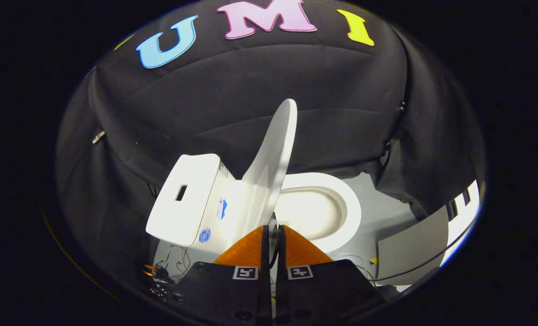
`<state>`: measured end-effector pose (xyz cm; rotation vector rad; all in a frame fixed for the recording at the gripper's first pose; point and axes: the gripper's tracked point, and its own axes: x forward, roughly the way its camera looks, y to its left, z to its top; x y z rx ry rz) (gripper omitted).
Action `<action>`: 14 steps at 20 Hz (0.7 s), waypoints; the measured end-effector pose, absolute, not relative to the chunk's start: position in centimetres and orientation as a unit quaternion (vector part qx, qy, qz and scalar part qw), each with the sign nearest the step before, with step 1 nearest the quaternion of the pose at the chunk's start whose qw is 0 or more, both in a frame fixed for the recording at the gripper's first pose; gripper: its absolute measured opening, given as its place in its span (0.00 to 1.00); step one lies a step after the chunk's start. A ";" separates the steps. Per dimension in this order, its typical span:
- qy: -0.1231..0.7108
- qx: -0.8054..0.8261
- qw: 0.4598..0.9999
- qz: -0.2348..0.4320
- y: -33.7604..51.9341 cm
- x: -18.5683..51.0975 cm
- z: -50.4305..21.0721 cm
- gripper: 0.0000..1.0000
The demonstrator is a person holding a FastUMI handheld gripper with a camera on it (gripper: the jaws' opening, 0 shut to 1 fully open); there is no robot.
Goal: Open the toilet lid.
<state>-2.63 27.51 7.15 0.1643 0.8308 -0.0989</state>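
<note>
The white toilet lid (pixel 272 156) stands raised, close to upright, and leans a little toward the white tank (pixel 185 199) behind it. The oval seat and bowl (pixel 341 203) lie uncovered on the other side of the lid. My gripper (pixel 273 227) is shut on the lid's front rim, which runs down into the narrow slit between the two fingertips. The part of the rim inside the fingers is hidden.
Black cloth walls close in behind and on both sides of the toilet. Thin cables and a small plug (pixel 167 267) lie on the grey floor (pixel 386 213) beside the tank. A grey board (pixel 411 249) leans past the bowl, with a black cable along it.
</note>
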 end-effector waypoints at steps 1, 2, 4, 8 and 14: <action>0.402 0.065 0.912 -0.056 28.6 -2.5 7.7 0.09; 0.400 0.048 0.913 -0.060 29.8 -2.5 8.1 0.09; 0.395 0.026 0.915 -0.075 32.2 -2.2 8.9 0.09; 0.390 -0.021 0.914 -0.111 35.9 -1.7 9.8 0.09; 0.366 -0.087 0.918 -0.123 41.4 -1.0 10.2 0.09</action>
